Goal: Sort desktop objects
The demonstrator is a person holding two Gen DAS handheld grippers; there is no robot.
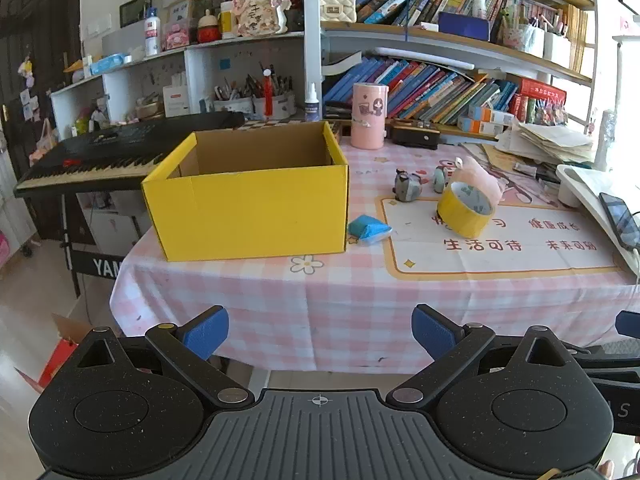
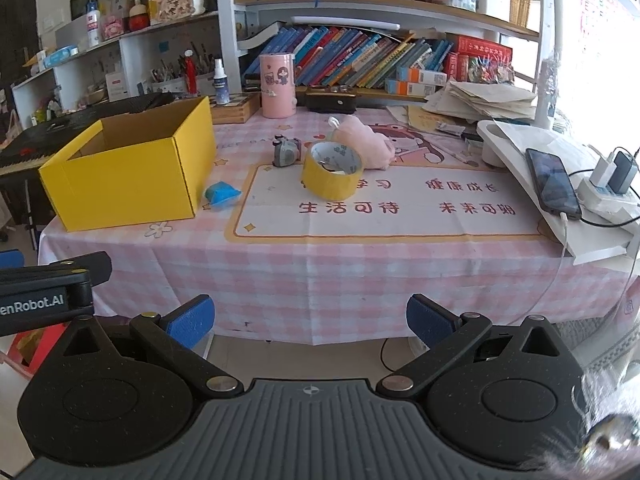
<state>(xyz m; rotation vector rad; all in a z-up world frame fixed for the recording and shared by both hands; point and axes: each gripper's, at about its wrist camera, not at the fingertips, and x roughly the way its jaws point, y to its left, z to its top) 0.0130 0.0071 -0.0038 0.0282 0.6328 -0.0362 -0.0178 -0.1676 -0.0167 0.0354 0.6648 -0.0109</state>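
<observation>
Left gripper [image 1: 320,332] and right gripper [image 2: 310,320]: both released, holding nothing, near of the table [image 2: 320,280]. Yellow box [image 1: 248,208] left; tape roll [image 1: 466,210] right.

R gripper [image 2: 310,320] hangs off the table [image 2: 360,280] edge, jaws wide apart, nothing btwn. Yellow box [image 2: 132,176] at left, blue packet [image 2: 222,194] just beside it; tape roll [image 2: 331,170] tilted on mat, pink plush [image 2: 364,140] behind.
</observation>
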